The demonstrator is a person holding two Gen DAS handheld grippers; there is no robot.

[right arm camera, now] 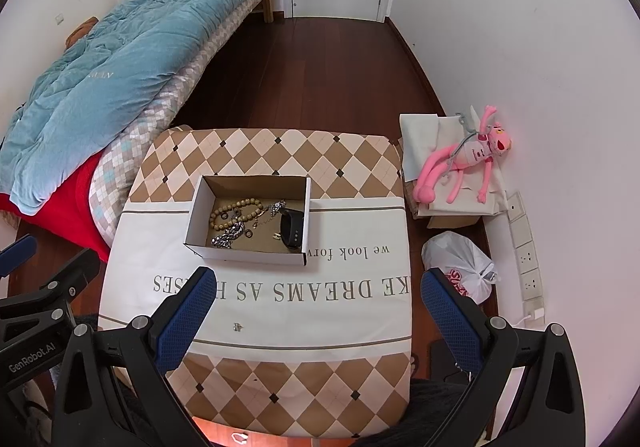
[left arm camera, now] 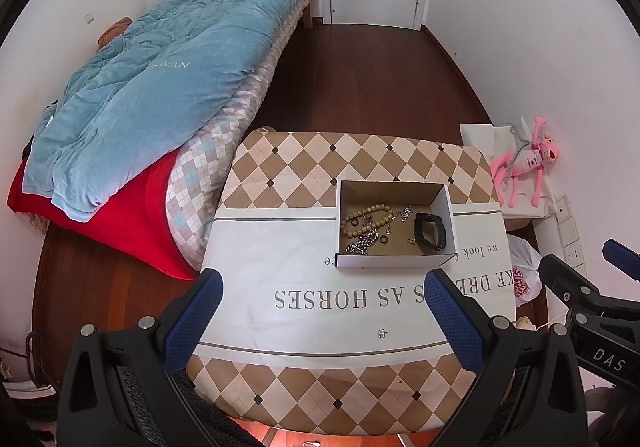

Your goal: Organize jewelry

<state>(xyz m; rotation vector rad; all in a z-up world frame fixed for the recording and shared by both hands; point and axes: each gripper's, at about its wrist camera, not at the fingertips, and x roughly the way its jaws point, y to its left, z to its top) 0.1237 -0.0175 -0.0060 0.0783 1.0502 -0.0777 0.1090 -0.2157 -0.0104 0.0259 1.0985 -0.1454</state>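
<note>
A bed (left arm camera: 168,95) lies at left beside a checked table (left arm camera: 304,167). Above its near edge, the left gripper (left arm camera: 322,295) and right gripper (right arm camera: 320,293) hover wide apart, jaws spread and empty. Beyond them an open box (right arm camera: 200,215) on the table holds beads (right arm camera: 236,213), a chain (right arm camera: 228,237) and a watch (right arm camera: 290,233). A pink toy (right arm camera: 468,163) sits at right.
</note>
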